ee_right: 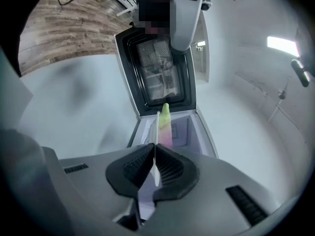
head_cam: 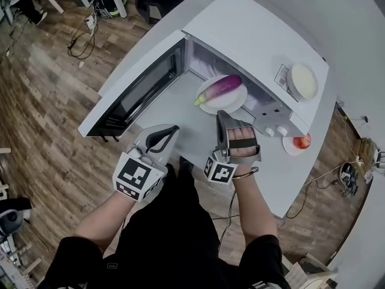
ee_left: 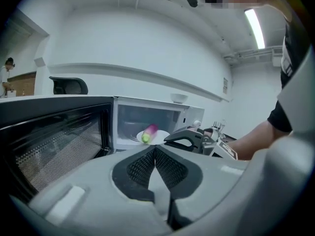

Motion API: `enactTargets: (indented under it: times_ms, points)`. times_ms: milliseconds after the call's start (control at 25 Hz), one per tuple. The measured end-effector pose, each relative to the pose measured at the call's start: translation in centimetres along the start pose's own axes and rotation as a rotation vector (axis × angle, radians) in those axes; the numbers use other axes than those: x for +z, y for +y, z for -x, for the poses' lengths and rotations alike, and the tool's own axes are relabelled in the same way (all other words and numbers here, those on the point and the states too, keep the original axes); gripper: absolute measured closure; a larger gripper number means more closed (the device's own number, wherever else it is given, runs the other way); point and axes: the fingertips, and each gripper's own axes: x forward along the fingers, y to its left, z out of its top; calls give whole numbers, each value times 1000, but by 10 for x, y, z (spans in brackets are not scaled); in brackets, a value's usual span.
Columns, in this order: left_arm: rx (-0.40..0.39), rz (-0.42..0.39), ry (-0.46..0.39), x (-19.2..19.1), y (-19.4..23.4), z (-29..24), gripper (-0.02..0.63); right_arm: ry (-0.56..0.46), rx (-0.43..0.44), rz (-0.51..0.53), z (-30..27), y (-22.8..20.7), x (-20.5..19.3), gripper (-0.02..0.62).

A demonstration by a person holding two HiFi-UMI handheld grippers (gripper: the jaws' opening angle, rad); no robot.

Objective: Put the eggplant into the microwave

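The white microwave (head_cam: 252,38) stands with its door (head_cam: 139,90) swung open to the left. A purple eggplant (head_cam: 221,88) with a green stem lies on a white plate (head_cam: 236,100) at the mouth of the cavity. My right gripper (head_cam: 221,114) is shut on the plate's near rim; in the right gripper view the plate (ee_right: 156,127) shows edge-on between the pads, with the eggplant (ee_right: 165,123) beyond. My left gripper (head_cam: 172,129) is shut and empty, left of the plate, over the counter. In the left gripper view the eggplant (ee_left: 149,131) sits ahead and the right gripper (ee_left: 189,137) to its right.
A white bowl (head_cam: 303,80) rests on the microwave's top. A small plate with a red fruit (head_cam: 301,141) sits on the white counter (head_cam: 198,140) right of the microwave. The open door blocks the left side. Wood floor (head_cam: 42,101) lies beyond the counter's edge.
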Motion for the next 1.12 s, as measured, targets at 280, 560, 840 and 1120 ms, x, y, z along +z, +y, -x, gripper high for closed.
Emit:
enactTargets:
  times_ms: [280,560,840,1120]
  points:
    - [-35,-9,15,-4,8,-22,597,76,19,-15,-23,18,-25,571]
    - [-57,-9,39,-9,8,-33,597,135,37,-72,-36,26,-42,571]
    - [-68,-1,48,-10,12,-43,597,172,67,-101,-48,30,-53,572]
    - [-71,12,55,-10,18,-51,597,182,95,-128,-65,32,-53,571]
